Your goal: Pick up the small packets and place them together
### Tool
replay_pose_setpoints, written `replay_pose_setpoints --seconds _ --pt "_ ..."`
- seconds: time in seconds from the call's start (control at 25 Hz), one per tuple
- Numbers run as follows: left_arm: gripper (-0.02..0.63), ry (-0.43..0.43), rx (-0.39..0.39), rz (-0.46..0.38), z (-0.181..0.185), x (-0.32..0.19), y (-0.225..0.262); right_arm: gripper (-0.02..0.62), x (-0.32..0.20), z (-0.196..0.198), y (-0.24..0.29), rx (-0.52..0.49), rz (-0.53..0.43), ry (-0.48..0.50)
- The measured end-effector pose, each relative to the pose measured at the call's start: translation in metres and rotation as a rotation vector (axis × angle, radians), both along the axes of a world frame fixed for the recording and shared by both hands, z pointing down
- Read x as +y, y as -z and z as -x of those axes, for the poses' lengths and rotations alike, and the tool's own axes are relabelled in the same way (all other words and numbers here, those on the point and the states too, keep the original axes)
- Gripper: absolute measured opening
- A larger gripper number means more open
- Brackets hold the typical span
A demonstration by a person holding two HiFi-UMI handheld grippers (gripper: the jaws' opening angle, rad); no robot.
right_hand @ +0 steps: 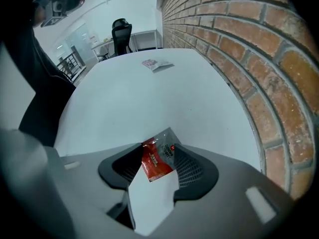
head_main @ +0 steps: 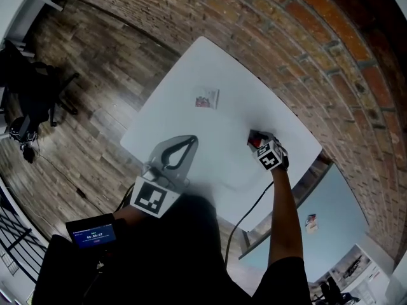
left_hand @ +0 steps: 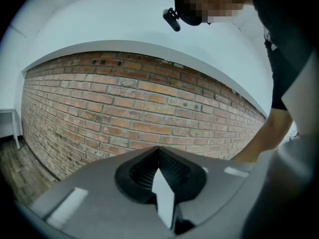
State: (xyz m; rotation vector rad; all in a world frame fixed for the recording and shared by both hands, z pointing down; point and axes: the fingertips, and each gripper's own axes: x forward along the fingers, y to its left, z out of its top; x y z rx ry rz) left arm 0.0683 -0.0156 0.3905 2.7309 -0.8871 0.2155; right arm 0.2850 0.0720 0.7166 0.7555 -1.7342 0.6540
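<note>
Hovering your right gripper (right_hand: 157,154) over the red-and-silver foil packet (right_hand: 159,162) at the white table's (head_main: 191,68) right, jaws wide astride it for pickup, you rest your left gripper (left_hand: 159,158) pinched empty, the other small packet (head_main: 206,98) waiting farther off.

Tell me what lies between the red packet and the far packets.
Nothing; only bare white table separates the red packet from the far packets, clearest in the right gripper view.
</note>
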Motion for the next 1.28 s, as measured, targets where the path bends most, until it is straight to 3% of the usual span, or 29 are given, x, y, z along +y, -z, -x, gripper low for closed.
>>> replay_pose_setpoints --seconds 0.12,0.32,0.44,0.64,0.8,0.96,1.08,1.28 --pt "0.0 0.002 0.003 0.004 0.002 0.0 -0.001 0.201 -0.001 -0.002 0.002 -0.026 0.006 -0.073" --pt "0.0 -0.009 0.008 0.011 -0.001 0.004 -0.003 0.173 0.021 0.005 0.001 -0.074 -0.036 -0.309" --pt "0.0 -0.023 0.009 0.007 -0.001 0.006 -0.002 0.175 0.04 0.02 0.003 -0.081 -0.064 -0.374" --pt "0.0 -0.019 0.02 0.005 0.004 0.008 0.0 0.193 0.068 0.055 0.004 -0.08 -0.048 -0.358" --pt "0.0 -0.02 0.025 0.005 0.009 0.012 0.003 0.21 0.074 0.061 0.01 -0.054 -0.075 -0.32" --pt "0.0 -0.027 0.025 0.003 0.012 0.012 0.003 0.219 0.074 0.054 0.006 0.038 -0.054 -0.161" --pt "0.0 -0.046 0.034 -0.017 0.008 0.014 0.008 0.215 0.08 0.057 0.0 0.044 -0.01 -0.081" --pt "0.0 -0.057 0.038 -0.012 0.005 0.013 0.011 0.212 0.086 0.054 -0.001 0.022 0.027 -0.158"
